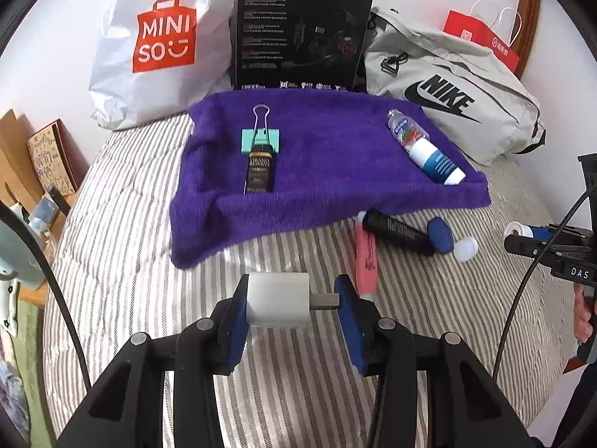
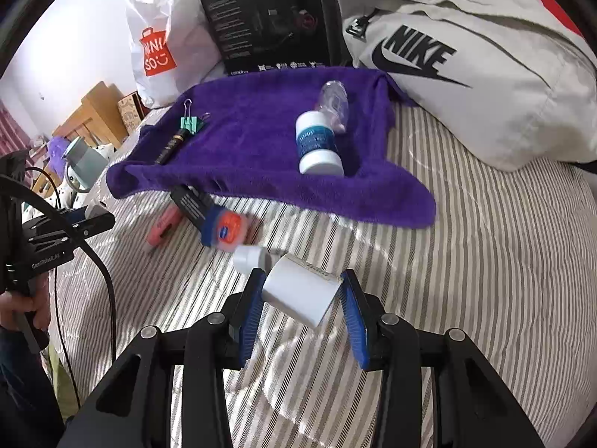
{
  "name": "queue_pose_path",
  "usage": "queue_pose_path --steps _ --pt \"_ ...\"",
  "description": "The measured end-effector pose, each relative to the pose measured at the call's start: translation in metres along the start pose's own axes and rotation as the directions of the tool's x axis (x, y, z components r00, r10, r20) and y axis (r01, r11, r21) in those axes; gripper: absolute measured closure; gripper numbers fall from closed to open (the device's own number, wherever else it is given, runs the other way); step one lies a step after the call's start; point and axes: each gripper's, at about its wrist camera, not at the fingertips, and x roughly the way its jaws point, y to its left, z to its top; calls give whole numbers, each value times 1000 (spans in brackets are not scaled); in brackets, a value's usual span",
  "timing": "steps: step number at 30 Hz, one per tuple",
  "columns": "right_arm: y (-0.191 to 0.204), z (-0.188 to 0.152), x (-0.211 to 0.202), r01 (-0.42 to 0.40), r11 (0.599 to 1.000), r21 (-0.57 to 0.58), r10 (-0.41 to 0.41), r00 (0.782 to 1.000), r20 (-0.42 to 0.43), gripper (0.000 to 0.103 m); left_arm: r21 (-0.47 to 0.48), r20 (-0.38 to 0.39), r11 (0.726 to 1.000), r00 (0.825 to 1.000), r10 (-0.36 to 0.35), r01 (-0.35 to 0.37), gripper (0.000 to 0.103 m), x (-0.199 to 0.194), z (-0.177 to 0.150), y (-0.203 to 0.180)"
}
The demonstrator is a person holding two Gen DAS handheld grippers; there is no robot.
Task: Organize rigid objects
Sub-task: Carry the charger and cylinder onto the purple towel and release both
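Note:
My left gripper is shut on a white charger plug, held just above the striped bed; its metal prong touches the right finger. My right gripper is shut on a tilted white bottle. On the purple towel lie a teal binder clip, a black-and-gold tube, a clear bottle and a white-and-blue bottle. Off the towel, on the bed, lie a pink item, a black tube, a blue tin and a white cap.
Behind the towel stand a white Miniso bag, a black headset box, a grey Nike bag and a red paper bag. Wooden furniture lies past the bed's left edge. A person's hand holds the right gripper.

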Motion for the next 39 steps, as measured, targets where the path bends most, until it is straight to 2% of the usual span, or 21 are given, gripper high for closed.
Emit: queue_pose_path --steps 12,19,24,32,39 --pt "12 42 3 -38 999 -37 39 999 25 62 2 17 1000 1000 -19 19 62 7 34 7" --pt "23 79 24 -59 996 -66 61 998 22 62 3 9 1000 1000 -23 23 62 21 55 13" --pt "31 98 55 -76 994 -75 75 997 -15 62 13 3 1000 1000 -25 25 62 35 70 15" --pt "42 111 97 -67 991 -118 58 995 -84 62 29 -17 999 999 -38 39 62 61 95 12" --pt "47 110 113 -20 983 -184 0 994 -110 62 46 -36 997 998 -54 56 62 83 108 7"
